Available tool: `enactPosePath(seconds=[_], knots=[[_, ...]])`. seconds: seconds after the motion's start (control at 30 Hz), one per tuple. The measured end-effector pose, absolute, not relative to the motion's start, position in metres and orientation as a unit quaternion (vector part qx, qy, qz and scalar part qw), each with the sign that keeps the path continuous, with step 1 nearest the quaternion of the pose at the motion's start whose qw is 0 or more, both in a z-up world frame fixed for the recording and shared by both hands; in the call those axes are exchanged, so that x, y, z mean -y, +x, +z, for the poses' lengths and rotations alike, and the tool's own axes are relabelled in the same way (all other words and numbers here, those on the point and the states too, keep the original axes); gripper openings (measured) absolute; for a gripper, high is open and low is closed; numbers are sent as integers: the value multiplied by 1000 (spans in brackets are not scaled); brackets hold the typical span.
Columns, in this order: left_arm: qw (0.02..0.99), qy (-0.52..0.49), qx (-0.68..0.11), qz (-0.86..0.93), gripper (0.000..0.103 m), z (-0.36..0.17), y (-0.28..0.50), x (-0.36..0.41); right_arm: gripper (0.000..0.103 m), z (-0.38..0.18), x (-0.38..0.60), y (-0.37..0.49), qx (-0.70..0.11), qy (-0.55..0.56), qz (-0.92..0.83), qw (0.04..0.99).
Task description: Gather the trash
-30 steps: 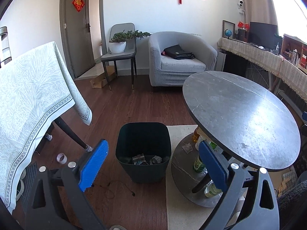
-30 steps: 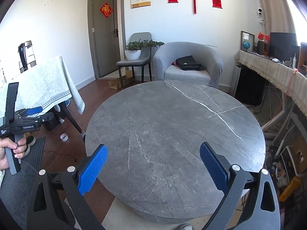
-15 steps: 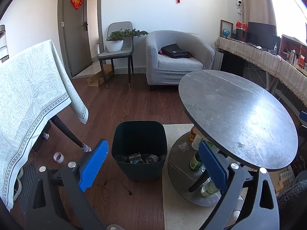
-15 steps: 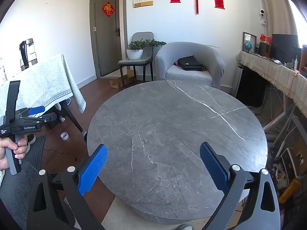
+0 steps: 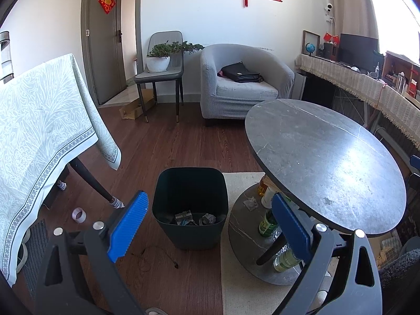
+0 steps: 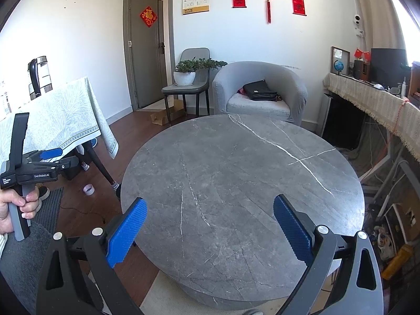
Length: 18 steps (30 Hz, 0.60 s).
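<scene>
Crumpled paper trash [image 5: 195, 218] lies at the bottom of a dark green plastic bin [image 5: 190, 231] on the wooden floor, just beside the round grey marble table [image 5: 325, 162]; only the left wrist view shows the bin and the green glass bottles [image 5: 267, 224] on the table's lower shelf. Left gripper [image 5: 210, 225], fingers spread, grasping nothing. Right gripper [image 6: 210, 232], likewise spread and unladen, above the tabletop; its view alone shows the hand [image 6: 15, 210] holding the left gripper.

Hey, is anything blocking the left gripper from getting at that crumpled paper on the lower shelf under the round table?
Partly. The round tabletop overhangs the crumpled paper, and bottles stand beside it. The open left gripper has clear space only from the bin side.
</scene>
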State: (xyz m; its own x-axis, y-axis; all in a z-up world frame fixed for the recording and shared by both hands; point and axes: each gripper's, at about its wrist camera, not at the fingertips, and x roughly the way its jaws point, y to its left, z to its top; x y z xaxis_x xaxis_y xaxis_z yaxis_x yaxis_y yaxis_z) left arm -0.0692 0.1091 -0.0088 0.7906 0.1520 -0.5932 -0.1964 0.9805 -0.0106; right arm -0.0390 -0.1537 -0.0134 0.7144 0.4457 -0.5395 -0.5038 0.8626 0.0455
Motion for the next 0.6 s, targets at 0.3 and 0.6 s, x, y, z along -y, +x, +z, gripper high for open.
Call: enactPosePath(seconds=[0.3, 0.6], knots=[[946, -36, -309, 92, 97, -8, -69, -110, 98, -13, 154, -39, -277, -53, 257, 924], [946, -38, -309, 92, 97, -8, -70, -110, 98, -12, 153, -40, -277, -49, 256, 925]])
